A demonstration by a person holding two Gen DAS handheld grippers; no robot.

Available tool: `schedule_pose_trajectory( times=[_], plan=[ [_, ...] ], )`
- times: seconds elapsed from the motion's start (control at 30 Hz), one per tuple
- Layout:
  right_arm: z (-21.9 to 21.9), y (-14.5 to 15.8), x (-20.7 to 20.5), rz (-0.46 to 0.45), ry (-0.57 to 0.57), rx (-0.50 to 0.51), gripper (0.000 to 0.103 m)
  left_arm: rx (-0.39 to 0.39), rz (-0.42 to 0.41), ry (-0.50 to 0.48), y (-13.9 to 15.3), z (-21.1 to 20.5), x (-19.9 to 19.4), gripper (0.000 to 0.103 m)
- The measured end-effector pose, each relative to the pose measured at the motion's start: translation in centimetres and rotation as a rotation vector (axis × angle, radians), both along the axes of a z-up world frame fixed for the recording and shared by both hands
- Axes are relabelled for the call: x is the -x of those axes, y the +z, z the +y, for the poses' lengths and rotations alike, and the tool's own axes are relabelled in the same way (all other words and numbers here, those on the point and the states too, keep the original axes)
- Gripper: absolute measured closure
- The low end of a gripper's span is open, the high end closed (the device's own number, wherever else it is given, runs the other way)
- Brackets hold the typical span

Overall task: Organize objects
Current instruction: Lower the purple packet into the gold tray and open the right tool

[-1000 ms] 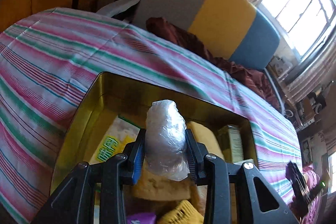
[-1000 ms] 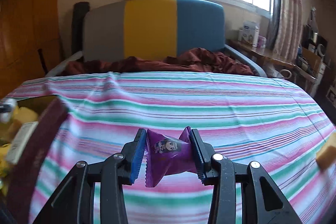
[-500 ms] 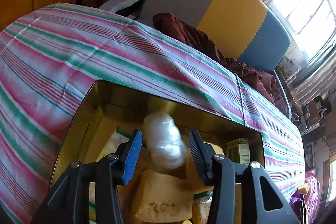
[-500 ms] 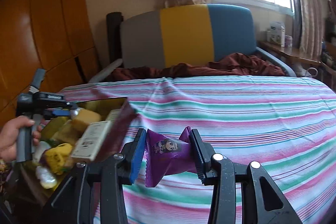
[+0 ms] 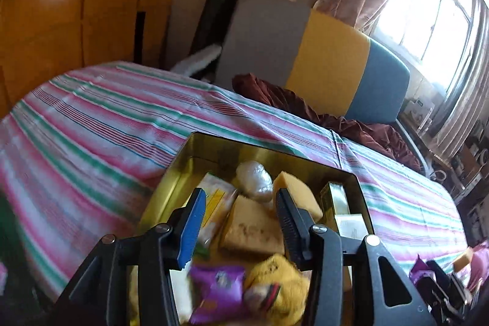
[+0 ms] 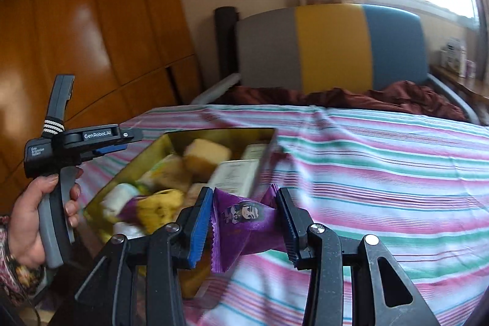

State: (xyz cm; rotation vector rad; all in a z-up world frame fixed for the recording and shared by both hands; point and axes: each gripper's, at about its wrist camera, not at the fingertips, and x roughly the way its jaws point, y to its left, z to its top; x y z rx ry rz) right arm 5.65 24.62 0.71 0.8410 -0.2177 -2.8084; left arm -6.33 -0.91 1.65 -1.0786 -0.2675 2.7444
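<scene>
Right now your right tongs point(image 6: 244, 222) are clenched on the purple snack packet point(image 6: 247, 222), pinched at its 2 sides and hanging just short of the gold tin point(image 6: 220, 133) on the striped bed point(image 6: 382, 173). Carry it over the near rim before you let go, and aim for a gap, since the tin is crowded: another purple packet point(image 5: 218, 289) and a yellow soft toy point(image 5: 281, 280) lie nearest, then the sponge blocks point(image 5: 253, 225), with the clear wrapped bundle point(image 5: 255, 181) further in. Your left tongs point(image 5: 238, 217) have just been opening and stand released, nothing between them, above the tin. Keep them clear of the right side's path. Lower the packet rather than dropping it from height.
</scene>
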Motion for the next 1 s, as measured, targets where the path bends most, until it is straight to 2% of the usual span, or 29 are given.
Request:
schedule_pose_trajectory(
  times=[0.27,0.53,0.7,1.0],
  plan=[
    [-3.1,0.1,-0.6,0.011,0.074,-0.022,0.06,0.046,-0.009,0.005,-0.6,-0.5,-3.6,0.055],
    [-5.7,-0.6,-1.0,-0.022,0.134,-0.053,0.06,0.024,-0.04,0.017,-1.2,-0.6,-4.3,0.055],
    [-7.9,-2.0,-0.3,-0.063,0.169,-0.08,0.06,0.091,-0.013,0.045,-0.5,-0.5,-5.5,0.055],
    [-9.1,-3.4,1.2,-0.15,0.12,-0.112,0.059,0.146,-0.009,0.097,0.3,-0.7,-6.9,0.055]
  ],
)
